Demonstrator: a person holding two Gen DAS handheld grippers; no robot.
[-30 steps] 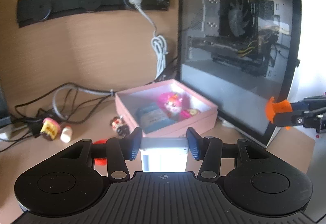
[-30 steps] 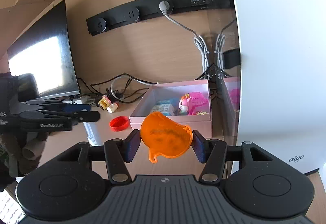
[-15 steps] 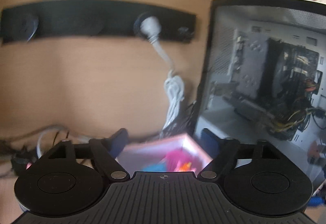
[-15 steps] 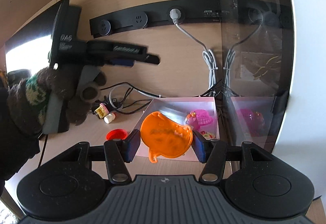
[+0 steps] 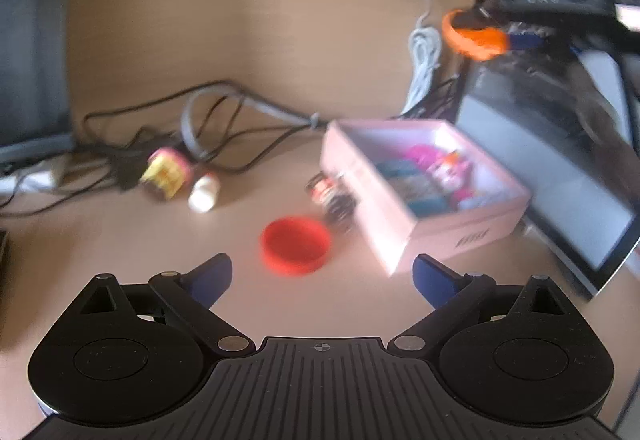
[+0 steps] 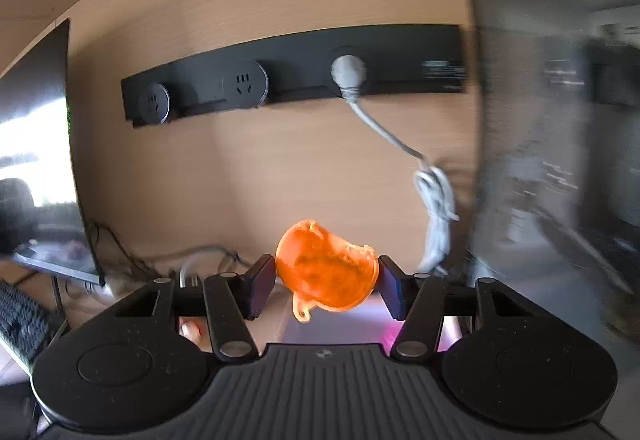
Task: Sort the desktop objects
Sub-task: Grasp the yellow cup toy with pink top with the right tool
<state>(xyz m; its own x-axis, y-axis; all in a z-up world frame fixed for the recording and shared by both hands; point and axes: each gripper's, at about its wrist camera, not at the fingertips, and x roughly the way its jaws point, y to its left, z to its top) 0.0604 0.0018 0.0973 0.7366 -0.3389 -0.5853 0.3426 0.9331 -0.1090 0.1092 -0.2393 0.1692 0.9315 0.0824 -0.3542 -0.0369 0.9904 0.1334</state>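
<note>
A: How far along are you with the sorting?

B: Partway, by my reading. Your pink box (image 5: pixel 424 175) already holds several things: a pink toy and some blue items, though blur keeps me from naming them more closely. On the desk (image 5: pixel 120 240) outside it you have at least 4 pieces left: the red cap (image 5: pixel 295 244), a small figure (image 5: pixel 330 195) touching or just beside the box's near wall, a yellow and pink toy (image 5: pixel 166 172) and a white bottle (image 5: pixel 204 192) by the cables.

A: What are your tools doing?

B: Your right gripper (image 6: pixel 327 282) is clamped on the orange toy (image 6: pixel 326 272), pads pressing its 2 sides, with a small tab hanging below. From the left camera you can see that toy (image 5: pixel 474 33) held high in the air, above and behind the box, in front of the computer case (image 5: pixel 560 143). Your left gripper (image 5: pixel 322 276) is spread wide and carries nothing.

A: And where does the next piece sit for the left one?

B: The red cap lies on the desk just ahead of the fingertips, slightly left of the middle of the gap and close to the box's near corner. I judge you would need only a short push forward and down to straddle it. For the orange toy, the box lies below the right gripper; only its pale pink rim (image 6: pixel 340 324) shows under the fingers.
</note>
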